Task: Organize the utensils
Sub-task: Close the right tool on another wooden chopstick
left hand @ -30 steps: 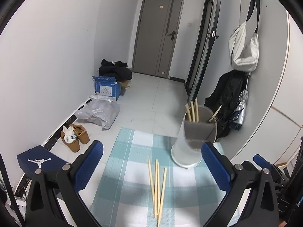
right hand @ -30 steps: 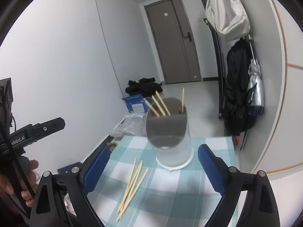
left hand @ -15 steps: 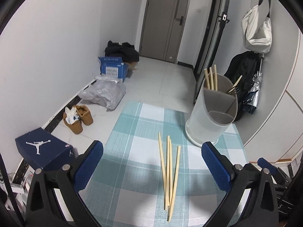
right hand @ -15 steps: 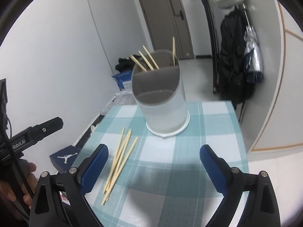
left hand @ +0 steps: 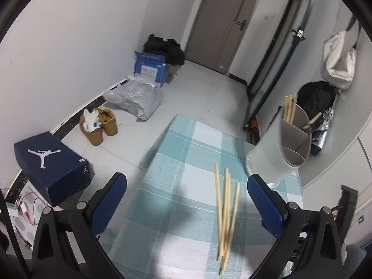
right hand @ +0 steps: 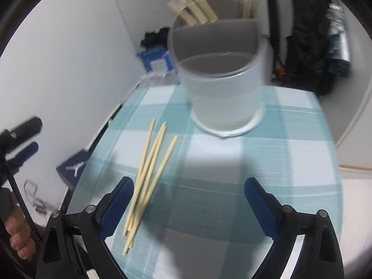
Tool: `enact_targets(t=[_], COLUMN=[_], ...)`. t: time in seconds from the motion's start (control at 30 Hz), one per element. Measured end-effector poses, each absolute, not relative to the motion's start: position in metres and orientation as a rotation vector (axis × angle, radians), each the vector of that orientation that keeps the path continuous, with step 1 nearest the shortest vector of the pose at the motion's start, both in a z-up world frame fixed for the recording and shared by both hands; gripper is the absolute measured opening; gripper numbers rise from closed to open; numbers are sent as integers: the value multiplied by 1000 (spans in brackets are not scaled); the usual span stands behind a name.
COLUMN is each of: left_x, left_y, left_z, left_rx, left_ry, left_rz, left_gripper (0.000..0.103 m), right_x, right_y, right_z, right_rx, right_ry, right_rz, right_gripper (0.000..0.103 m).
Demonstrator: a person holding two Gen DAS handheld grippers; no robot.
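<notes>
Several loose wooden chopsticks (left hand: 225,209) (right hand: 151,167) lie in a bundle on the teal checked tablecloth (left hand: 186,158). Behind them stands a frosted utensil holder (left hand: 279,153) (right hand: 223,93) with grey dividers, and more chopsticks (left hand: 289,109) (right hand: 193,7) stand in it. My left gripper (left hand: 187,181) is open above the cloth, the bundle lying below and nearer its right finger. My right gripper (right hand: 188,183) is wide, its jaws closing a little with nothing pressed between them. The bundle lies on the cloth just inside its left finger (right hand: 116,207).
The left gripper (right hand: 23,139) and a hand (right hand: 14,232) show at the far left of the right wrist view. On the floor left of the table are a dark shoe box (left hand: 51,165), brown shoes (left hand: 100,125), a grey plastic bag (left hand: 137,97) and a blue carton (left hand: 151,67).
Both grippers have come down and in toward the table. The chopstick bundle and holder now look larger and nearer in both views. Neither gripper has taken hold of anything.
</notes>
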State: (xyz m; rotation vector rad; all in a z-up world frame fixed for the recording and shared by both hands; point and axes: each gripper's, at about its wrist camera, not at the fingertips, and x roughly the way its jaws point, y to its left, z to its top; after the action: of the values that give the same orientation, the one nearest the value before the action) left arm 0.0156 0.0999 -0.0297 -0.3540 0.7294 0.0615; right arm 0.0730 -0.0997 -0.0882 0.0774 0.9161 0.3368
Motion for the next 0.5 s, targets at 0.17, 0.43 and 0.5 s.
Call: enact_targets(t=[0.17,0.43,0.5], left_x=[18,21,21], left_y=[116,127,128], left_z=[-35,-46,-45], left_rx=[-434,-503,-509], left_ry=[758,818,818], left_rz=[70,89,93], left_gripper=[102,102,102], right_x=[92,92,89], right_y=[-62,-31,-28], right_z=[-107,-128,-130], right_rx=[-26,-94,-117], right_ry=[982,962,968], right_rz=[337,256,241], right_gripper=[59,38,21])
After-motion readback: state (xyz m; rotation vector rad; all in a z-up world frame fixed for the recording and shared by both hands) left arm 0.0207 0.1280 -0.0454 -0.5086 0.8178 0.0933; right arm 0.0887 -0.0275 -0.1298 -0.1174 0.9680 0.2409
